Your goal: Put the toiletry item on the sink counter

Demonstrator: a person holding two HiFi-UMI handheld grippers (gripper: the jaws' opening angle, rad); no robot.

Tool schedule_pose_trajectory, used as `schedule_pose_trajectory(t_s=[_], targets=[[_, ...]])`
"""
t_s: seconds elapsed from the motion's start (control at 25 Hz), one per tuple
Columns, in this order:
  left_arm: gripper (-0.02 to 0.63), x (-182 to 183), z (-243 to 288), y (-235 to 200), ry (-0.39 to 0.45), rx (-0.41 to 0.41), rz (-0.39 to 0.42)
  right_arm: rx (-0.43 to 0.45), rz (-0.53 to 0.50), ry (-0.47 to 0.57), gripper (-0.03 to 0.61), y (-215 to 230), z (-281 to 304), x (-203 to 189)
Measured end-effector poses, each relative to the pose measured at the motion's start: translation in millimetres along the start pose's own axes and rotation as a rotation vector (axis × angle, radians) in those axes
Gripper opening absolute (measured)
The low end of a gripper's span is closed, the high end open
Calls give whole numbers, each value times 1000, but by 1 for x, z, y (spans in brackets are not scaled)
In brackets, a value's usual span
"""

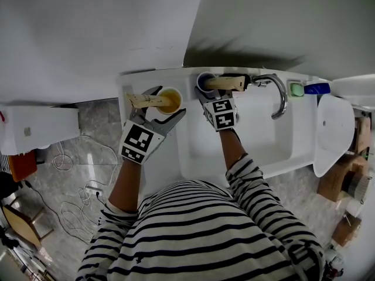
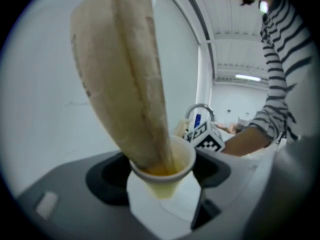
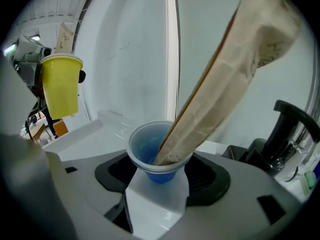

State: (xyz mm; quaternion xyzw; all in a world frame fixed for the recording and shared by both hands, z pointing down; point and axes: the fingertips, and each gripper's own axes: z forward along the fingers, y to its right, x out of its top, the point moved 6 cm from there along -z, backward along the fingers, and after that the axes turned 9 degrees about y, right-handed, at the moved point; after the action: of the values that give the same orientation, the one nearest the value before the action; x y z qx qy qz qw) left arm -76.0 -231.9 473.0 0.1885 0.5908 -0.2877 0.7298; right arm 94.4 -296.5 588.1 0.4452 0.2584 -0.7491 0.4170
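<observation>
Down at the near edge of the head view, a striped sleeve [image 1: 258, 186] reaches out over the white basin [image 1: 252, 139], and both bare forearms are stretched toward the wall. The left gripper [image 1: 170, 100] has its jaws pinching a yellow cup [image 2: 170, 179], and a tall beige packet [image 2: 125, 79] leans out of that cup, bottom end down inside it. From the right gripper view the cup hangs in the air against the wall, over the left end of the sink counter [image 1: 132, 84]. The right gripper [image 1: 206, 86] clamps a blue cup [image 3: 156, 156] between its jaws, and a second beige packet [image 3: 220, 84] stands slanted in it. That cup sits at the back rim of the basin, just beside the base of the chrome faucet [image 1: 280, 95]; whether it touches the counter, I can't tell. Farther right along the counter sit a small green item [image 1: 297, 89] and a blue one [image 1: 317, 88].
</observation>
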Motion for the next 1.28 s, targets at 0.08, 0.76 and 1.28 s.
schedule_pose_trajectory(t_s=[0.08,0.76,1.28], targets=[[373,0,0,1,0,-2,-1,2,-2,-1,281,0,0,0],[373,0,0,1,1,-1,3,2,15,-67,290,-3,-3,-7],[373,5,-12,9,10,10,15,1,84,-110,299,-12,-35,-18]])
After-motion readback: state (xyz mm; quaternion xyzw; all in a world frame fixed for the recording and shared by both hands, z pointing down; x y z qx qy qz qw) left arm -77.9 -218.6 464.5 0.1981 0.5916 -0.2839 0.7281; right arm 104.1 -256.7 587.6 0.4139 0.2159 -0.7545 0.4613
